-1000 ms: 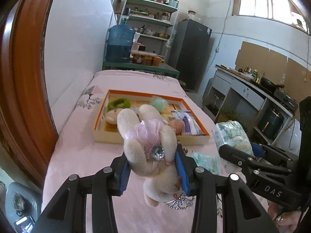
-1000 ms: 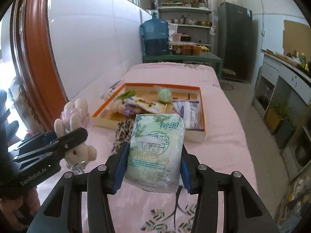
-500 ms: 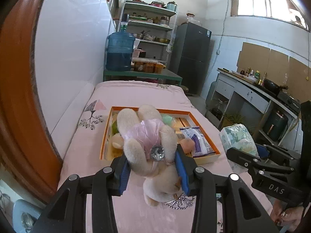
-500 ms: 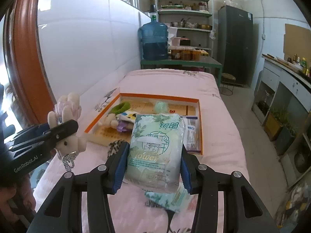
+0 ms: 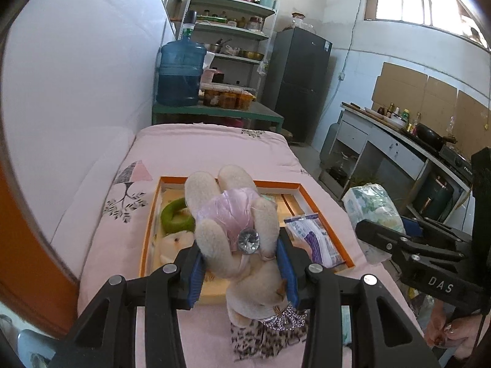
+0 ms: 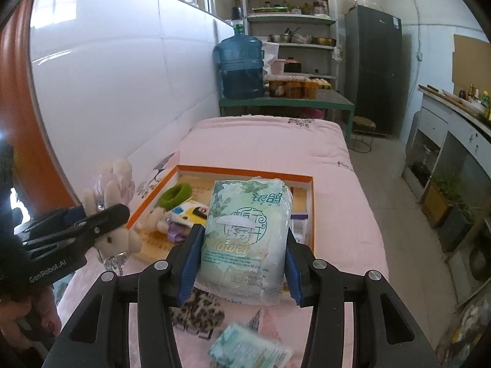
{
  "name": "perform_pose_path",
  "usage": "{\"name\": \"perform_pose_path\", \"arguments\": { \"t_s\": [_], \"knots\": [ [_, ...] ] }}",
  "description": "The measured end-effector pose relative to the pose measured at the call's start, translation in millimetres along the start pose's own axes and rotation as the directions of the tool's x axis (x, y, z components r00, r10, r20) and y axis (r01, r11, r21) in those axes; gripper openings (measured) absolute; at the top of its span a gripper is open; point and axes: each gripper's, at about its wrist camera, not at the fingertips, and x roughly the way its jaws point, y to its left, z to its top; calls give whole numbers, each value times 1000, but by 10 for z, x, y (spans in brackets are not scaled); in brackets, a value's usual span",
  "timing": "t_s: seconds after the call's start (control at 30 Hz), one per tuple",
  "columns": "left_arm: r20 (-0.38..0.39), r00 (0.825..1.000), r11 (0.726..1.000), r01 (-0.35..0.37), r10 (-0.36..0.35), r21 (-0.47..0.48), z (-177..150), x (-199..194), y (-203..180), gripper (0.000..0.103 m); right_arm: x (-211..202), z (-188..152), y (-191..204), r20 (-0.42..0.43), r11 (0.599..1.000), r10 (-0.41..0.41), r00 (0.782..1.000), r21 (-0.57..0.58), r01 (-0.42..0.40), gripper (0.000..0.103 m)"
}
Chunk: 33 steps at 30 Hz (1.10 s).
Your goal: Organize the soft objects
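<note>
My left gripper is shut on a cream plush bunny in a pink dress, held in the air over the near end of the orange tray. My right gripper is shut on a green tissue pack, also aloft just before the tray. In the tray lie a green ring, another small plush and a purple-white packet. Each gripper shows in the other's view, the bunny at left and the tissue pack at right.
The tray rests on a pink bedcover. A leopard-print cloth and a small green packet lie on the cover below the grippers. A white wall runs along the left; a green table with a water jug stands beyond the bed.
Both grippers have drawn back from the tray together, still holding the bunny and the tissue pack. The leopard cloth and small packet have come into view underneath.
</note>
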Motion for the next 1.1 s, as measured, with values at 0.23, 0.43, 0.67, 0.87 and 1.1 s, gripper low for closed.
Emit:
{"name": "perform_pose_path", "arguments": {
  "t_s": [0.23, 0.43, 0.67, 0.87, 1.1],
  "knots": [
    [-29, 999, 999, 29, -29, -17, 207, 304, -12, 42, 336, 146, -144, -30, 1000, 12, 999, 28, -12, 49],
    [-49, 998, 999, 29, -30, -24, 356, 560, -5, 42, 612, 232, -252, -59, 998, 15, 998, 54, -11, 49],
    [-75, 996, 999, 39, -41, -34, 434, 840, -9, 42, 883, 299, -341, -98, 997, 22, 995, 75, -15, 49],
    [-102, 994, 997, 34, -41, -66, 473, 1052, 35, 42, 1060, 263, -367, -128, 998, 11, 992, 67, -2, 49],
    [-142, 989, 996, 23, -34, -82, 453, 1257, 91, 42, 1211, 243, -399, -151, 998, 6, 989, 65, 4, 49]
  ]
}}
